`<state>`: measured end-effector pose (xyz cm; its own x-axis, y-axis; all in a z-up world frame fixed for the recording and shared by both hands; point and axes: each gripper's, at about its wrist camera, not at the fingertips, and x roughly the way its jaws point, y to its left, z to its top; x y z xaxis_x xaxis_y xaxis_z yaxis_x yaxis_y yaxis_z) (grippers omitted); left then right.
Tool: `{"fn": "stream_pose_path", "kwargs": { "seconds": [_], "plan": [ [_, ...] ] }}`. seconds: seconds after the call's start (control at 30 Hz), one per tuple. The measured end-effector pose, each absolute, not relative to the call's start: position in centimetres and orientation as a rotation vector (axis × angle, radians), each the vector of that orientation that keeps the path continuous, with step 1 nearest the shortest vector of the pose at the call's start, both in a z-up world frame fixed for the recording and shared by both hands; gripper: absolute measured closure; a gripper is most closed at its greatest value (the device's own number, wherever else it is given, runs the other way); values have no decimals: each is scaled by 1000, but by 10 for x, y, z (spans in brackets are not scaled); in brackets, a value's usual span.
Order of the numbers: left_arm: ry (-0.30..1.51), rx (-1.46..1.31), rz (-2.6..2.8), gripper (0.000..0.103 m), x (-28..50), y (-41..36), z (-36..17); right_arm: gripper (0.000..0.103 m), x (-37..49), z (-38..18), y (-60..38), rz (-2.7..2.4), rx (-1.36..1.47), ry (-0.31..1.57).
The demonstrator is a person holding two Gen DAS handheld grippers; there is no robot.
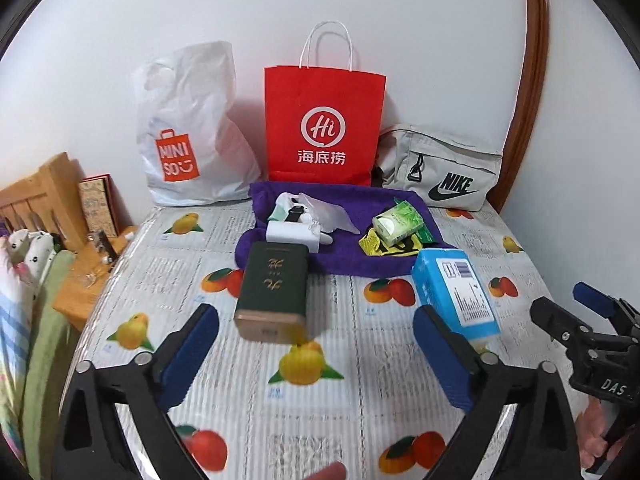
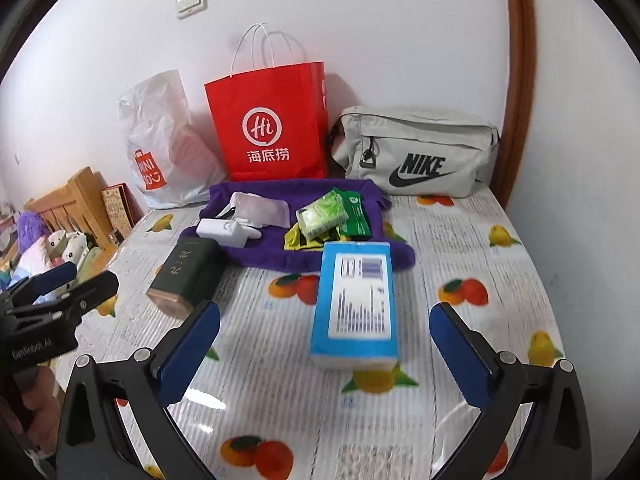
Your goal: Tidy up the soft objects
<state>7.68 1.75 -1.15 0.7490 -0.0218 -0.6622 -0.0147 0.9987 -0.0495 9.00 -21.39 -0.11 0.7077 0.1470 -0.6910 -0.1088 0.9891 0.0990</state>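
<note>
A purple towel (image 1: 360,256) (image 2: 280,252) lies on the table with small items on it: a green tissue pack (image 1: 398,226) (image 2: 322,216), a white box (image 1: 294,237) (image 2: 220,231) and a clear pouch (image 2: 262,210). A blue tissue pack (image 1: 456,294) (image 2: 354,308) and a dark green tin (image 1: 274,294) (image 2: 184,276) lie in front of the towel. My left gripper (image 1: 316,352) is open, just short of the tin. My right gripper (image 2: 324,354) is open around the near end of the blue pack without touching it.
A white Miniso plastic bag (image 1: 188,132) (image 2: 160,144), a red paper bag (image 1: 322,124) (image 2: 268,124) and a grey Nike pouch (image 1: 440,168) (image 2: 416,152) stand along the back wall. The table has a fruit-print cover (image 1: 320,420). A wooden bed headboard (image 1: 40,200) with plush toys is at left.
</note>
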Motion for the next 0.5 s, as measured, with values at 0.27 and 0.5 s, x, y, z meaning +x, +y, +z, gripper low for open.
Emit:
{"fn": "stream_pose_path", "kwargs": {
  "seconds": [0.27, 0.5],
  "plan": [
    [724, -64, 19, 3, 39, 13, -18, 0, 44, 8, -215, 146, 25, 726],
    [696, -42, 23, 3, 24, 8, -13, 0, 27, 11, -212, 145, 8, 711]
  ]
}}
